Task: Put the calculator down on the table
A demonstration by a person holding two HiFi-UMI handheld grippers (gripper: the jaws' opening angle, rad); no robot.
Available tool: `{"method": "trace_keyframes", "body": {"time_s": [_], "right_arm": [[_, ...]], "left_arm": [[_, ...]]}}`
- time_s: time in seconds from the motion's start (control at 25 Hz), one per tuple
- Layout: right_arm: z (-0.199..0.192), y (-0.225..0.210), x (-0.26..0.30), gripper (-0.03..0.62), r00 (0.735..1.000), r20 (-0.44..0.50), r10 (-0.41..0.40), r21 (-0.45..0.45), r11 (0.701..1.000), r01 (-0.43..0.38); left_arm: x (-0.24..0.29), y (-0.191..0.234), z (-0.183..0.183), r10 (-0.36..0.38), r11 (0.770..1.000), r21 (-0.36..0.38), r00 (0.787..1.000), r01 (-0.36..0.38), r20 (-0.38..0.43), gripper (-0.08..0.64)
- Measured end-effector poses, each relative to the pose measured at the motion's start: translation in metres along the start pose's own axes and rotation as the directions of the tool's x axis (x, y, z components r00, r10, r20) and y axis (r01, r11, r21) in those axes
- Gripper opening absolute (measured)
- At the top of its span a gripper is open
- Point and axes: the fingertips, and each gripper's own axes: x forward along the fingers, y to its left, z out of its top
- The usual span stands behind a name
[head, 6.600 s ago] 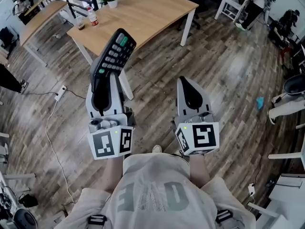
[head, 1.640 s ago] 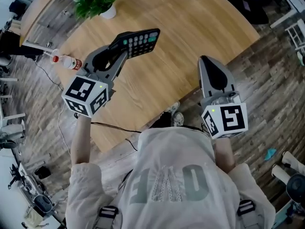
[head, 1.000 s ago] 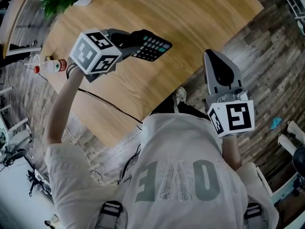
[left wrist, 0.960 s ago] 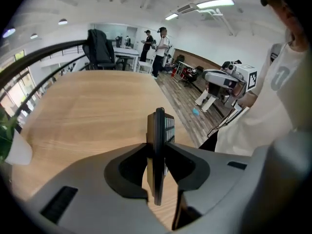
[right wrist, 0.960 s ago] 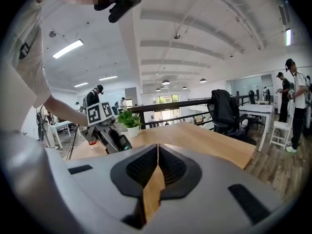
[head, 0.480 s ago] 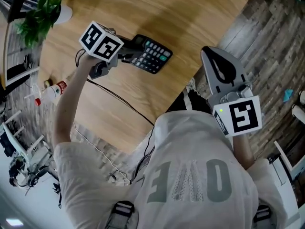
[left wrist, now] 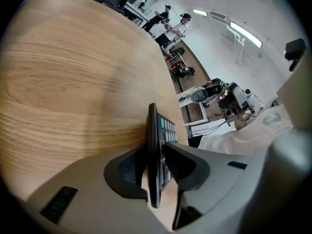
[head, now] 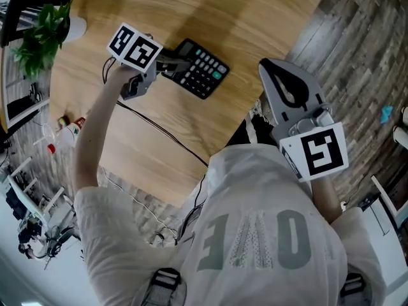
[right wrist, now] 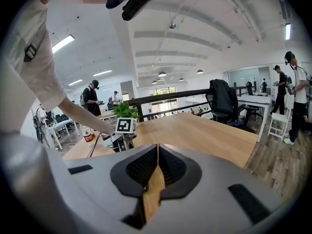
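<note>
Between the left gripper's (head: 177, 64) fingers (left wrist: 124, 172) the calculator (head: 203, 70) sits clamped by its end.

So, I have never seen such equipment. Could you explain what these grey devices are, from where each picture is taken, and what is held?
A person holds a two-jaw tool in each hand. The head view looks down from the person's head; each gripper view looks along that tool's jaws. The left hand-held gripper is shut on a black calculator low at the wooden table; contact is unclear. The right hand-held gripper is shut and empty. A potted plant and a bottle stand on the table.
</note>
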Motion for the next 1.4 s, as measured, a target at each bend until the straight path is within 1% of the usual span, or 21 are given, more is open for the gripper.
{"method": "trace_keyframes", "body": {"time_s": [0.16, 0.36, 0.48, 0.6, 0.68, 0.76, 0.8, 0.88, 0.92, 0.96, 1.0, 1.08, 1.12, 1.16, 1.2, 1.24, 1.28, 1.32, 1.36, 1.4], "right_arm": [[-0.003, -0.003, 0.0, 0.02, 1.0, -0.001, -0.005, 0.005, 1.0, 0.005], [-0.005, -0.003, -0.002, 0.02, 1.0, -0.005, -0.001, -0.002, 1.0, 0.001], [-0.004, -0.002, -0.004, 0.02, 1.0, 0.001, 0.0, -0.002, 1.0, 0.0], [-0.006, 0.0, -0.008, 0.02, 1.0, -0.001, 0.015, -0.037, 0.999, -0.015], [-0.006, 0.002, -0.012, 0.02, 1.0, -0.002, 0.023, -0.058, 0.998, -0.023], [-0.004, 0.005, -0.015, 0.02, 1.0, 0.006, 0.028, -0.065, 0.998, -0.027], [-0.004, 0.006, -0.016, 0.02, 1.0, 0.009, 0.029, -0.068, 0.997, -0.029], [-0.002, 0.008, -0.02, 0.02, 0.999, 0.016, 0.034, -0.077, 0.997, -0.033], [0.0, 0.009, -0.022, 0.02, 0.999, 0.02, 0.037, -0.082, 0.996, -0.035], [0.001, 0.01, -0.024, 0.02, 0.999, 0.023, 0.04, -0.088, 0.995, -0.038], [0.002, 0.012, -0.026, 0.02, 0.999, 0.027, 0.043, -0.093, 0.995, -0.04], [0.004, 0.015, -0.031, 0.02, 0.998, 0.034, 0.05, -0.102, 0.994, -0.046], [0.005, 0.017, -0.033, 0.02, 0.998, 0.039, 0.055, -0.106, 0.993, -0.05], [0.006, 0.019, -0.035, 0.02, 0.997, 0.045, 0.06, -0.111, 0.992, -0.055], [0.008, 0.021, -0.037, 0.02, 0.997, 0.051, 0.066, -0.117, 0.991, -0.059], [0.009, 0.023, -0.039, 0.02, 0.996, 0.058, 0.071, -0.125, 0.99, -0.064], [0.011, 0.025, -0.041, 0.02, 0.995, 0.065, 0.077, -0.134, 0.989, -0.068], [0.013, 0.026, -0.043, 0.02, 0.994, 0.072, 0.083, -0.142, 0.987, -0.072], [0.015, 0.028, -0.045, 0.02, 0.993, 0.08, 0.087, -0.147, 0.986, -0.075], [0.018, 0.029, -0.047, 0.02, 0.992, 0.09, 0.09, -0.149, 0.986, -0.076]], "left_arm": [[0.002, 0.005, 0.0, 0.03, 0.999, 0.023, 1.0, -0.03, -0.002, 0.118], [0.002, 0.005, 0.002, 0.049, 0.998, 0.036, 0.999, -0.05, 0.016, 0.12], [0.0, 0.006, 0.002, 0.089, 0.994, 0.057, 0.996, -0.091, 0.031, 0.124], [-0.002, 0.011, 0.003, 0.147, 0.986, 0.067, 0.988, -0.15, 0.041, 0.158], [-0.004, 0.014, 0.004, 0.191, 0.978, 0.071, 0.98, -0.194, 0.051, 0.201], [-0.007, 0.018, 0.005, 0.241, 0.966, 0.078, 0.968, -0.246, 0.069, 0.223], [-0.009, 0.02, 0.005, 0.273, 0.956, 0.084, 0.959, -0.28, 0.082, 0.242], [-0.014, 0.025, 0.007, 0.346, 0.929, 0.096, 0.931, -0.357, 0.113, 0.295], [-0.017, 0.027, 0.008, 0.385, 0.911, 0.104, 0.914, -0.399, 0.133, 0.32], [-0.02, 0.028, 0.009, 0.425, 0.888, 0.118, 0.892, -0.444, 0.157, 0.34], [-0.022, 0.028, 0.009, 0.467, 0.859, 0.137, 0.864, -0.494, 0.186, 0.36], [-0.028, 0.026, 0.011, 0.549, 0.786, 0.173, 0.798, -0.594, 0.248, 0.395], [-0.031, 0.025, 0.011, 0.586, 0.747, 0.178, 0.761, -0.64, 0.277, 0.399], [-0.035, 0.024, 0.011, 0.623, 0.707, 0.174, 0.72, -0.685, 0.305, 0.399], [-0.039, 0.023, 0.012, 0.66, 0.664, 0.159, 0.672, -0.731, 0.335, 0.398], [-0.046, 0.022, 0.014, 0.694, 0.619, 0.136, 0.62, -0.773, 0.365, 0.396], [-0.053, 0.02, 0.016, 0.719, 0.582, 0.108, 0.572, -0.806, 0.396, 0.396], [-0.061, 0.015, 0.019, 0.73, 0.557, 0.079, 0.533, -0.826, 0.429, 0.396], [-0.07, 0.007, 0.022, 0.73, 0.546, 0.047, 0.503, -0.836, 0.462, 0.396], [-0.079, -0.003, 0.026, 0.727, 0.541, 0.014, 0.476, -0.841, 0.496, 0.396]]}}
